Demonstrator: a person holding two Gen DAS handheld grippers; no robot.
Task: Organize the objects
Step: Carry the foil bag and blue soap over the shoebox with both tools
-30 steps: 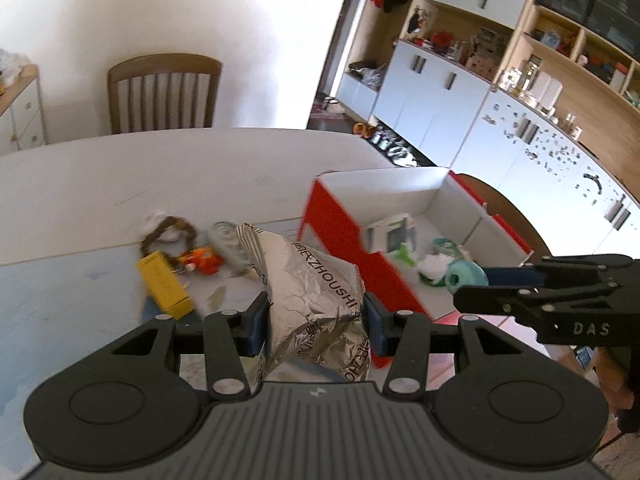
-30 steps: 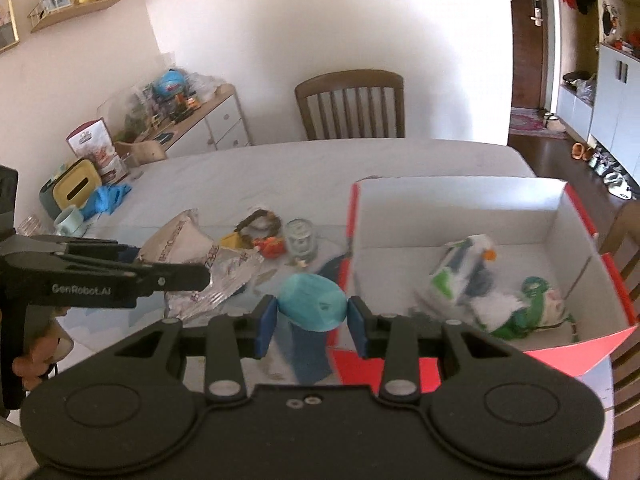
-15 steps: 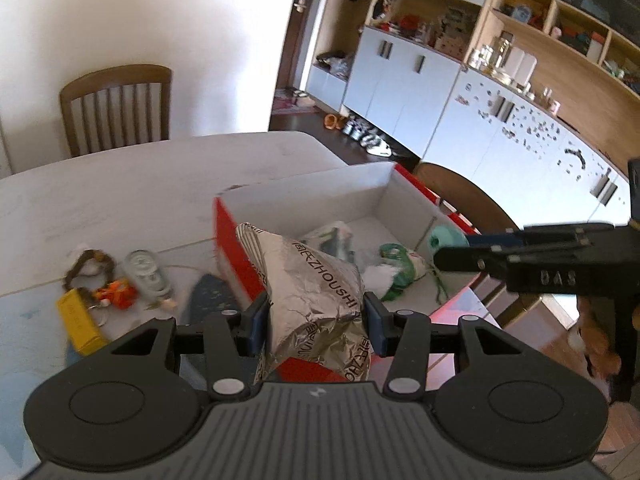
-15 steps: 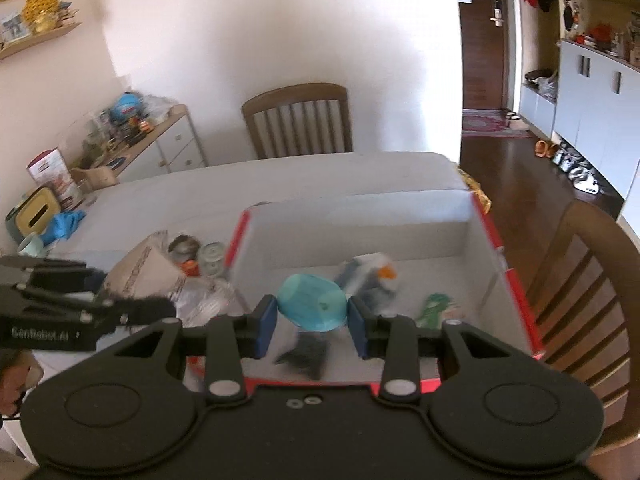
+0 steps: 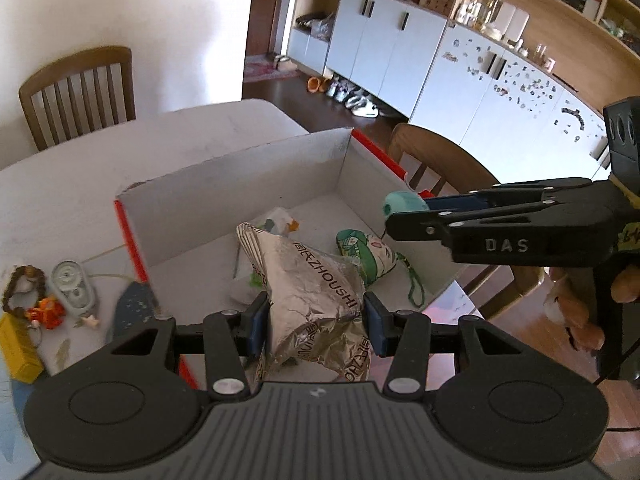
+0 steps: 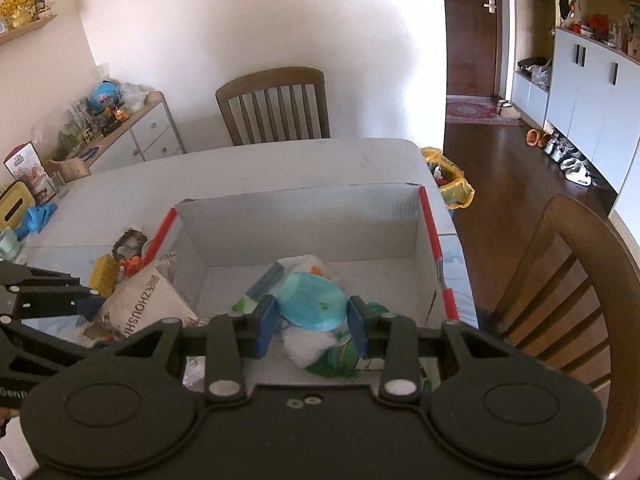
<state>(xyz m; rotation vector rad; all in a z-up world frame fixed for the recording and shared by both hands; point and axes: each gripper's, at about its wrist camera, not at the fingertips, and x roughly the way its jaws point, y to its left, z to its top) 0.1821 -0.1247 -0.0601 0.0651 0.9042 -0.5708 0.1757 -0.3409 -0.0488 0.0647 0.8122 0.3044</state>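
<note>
Within 1 second we have carried both loads from the table to above the red-edged cardboard box (image 5: pixel 224 184). Our left gripper (image 5: pixel 316 320) pinches the foil snack bag (image 5: pixel 316 292); our right gripper (image 6: pixel 312 322) clamps the teal bowl (image 6: pixel 312 306). Releasing looks next.
</note>
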